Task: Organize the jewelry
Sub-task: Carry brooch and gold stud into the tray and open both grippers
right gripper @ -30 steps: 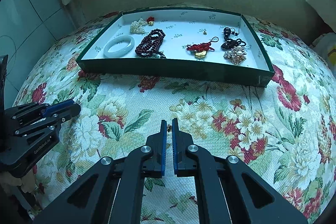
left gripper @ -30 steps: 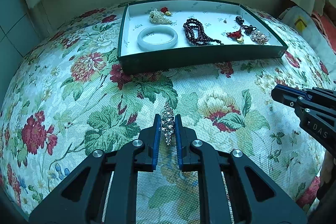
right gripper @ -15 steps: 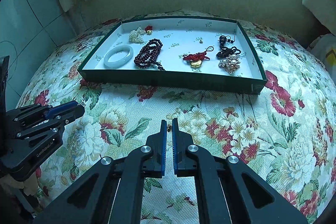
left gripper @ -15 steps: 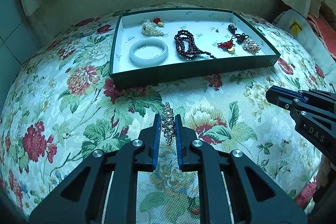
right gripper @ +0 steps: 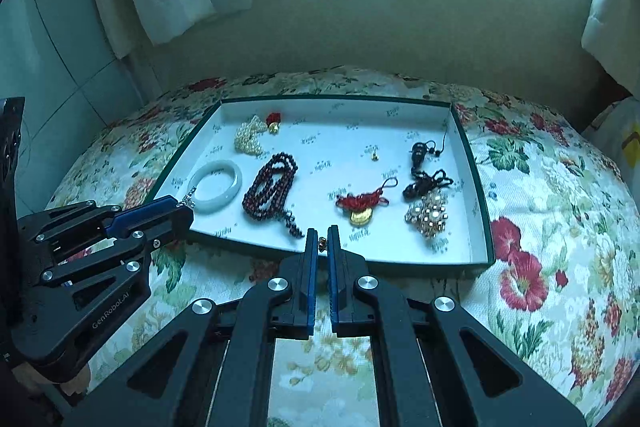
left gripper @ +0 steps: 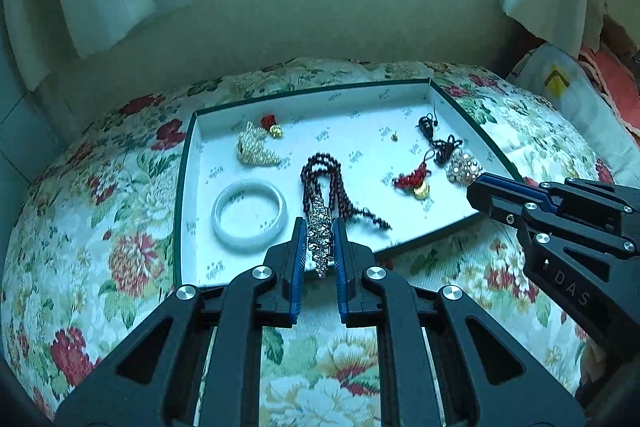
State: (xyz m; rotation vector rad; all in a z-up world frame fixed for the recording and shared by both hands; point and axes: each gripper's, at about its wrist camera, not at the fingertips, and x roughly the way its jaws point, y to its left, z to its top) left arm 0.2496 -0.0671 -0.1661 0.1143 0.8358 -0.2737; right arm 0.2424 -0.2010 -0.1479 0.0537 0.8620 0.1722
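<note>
While both cameras look down across a flower-patterned cloth, the left gripper sits at the lower centre of the left wrist view, its blue pads clamped on a sparkling rhinestone piece that stands upright between them, in front of the near edge of a shallow white-lined tray. At the lower centre of the right wrist view, the right gripper has its pads pressed together on a tiny earring, barely visible at the tips, just before the tray's near wall.

Inside the tray lie, from left to right in the left view: a pale bangle, a heap of small pearls with a red and gold charm above it, a dark red bead strand, a small gold stud, a red knotted cord with a gold pendant, a black cord piece and a gold crystal cluster.
</note>
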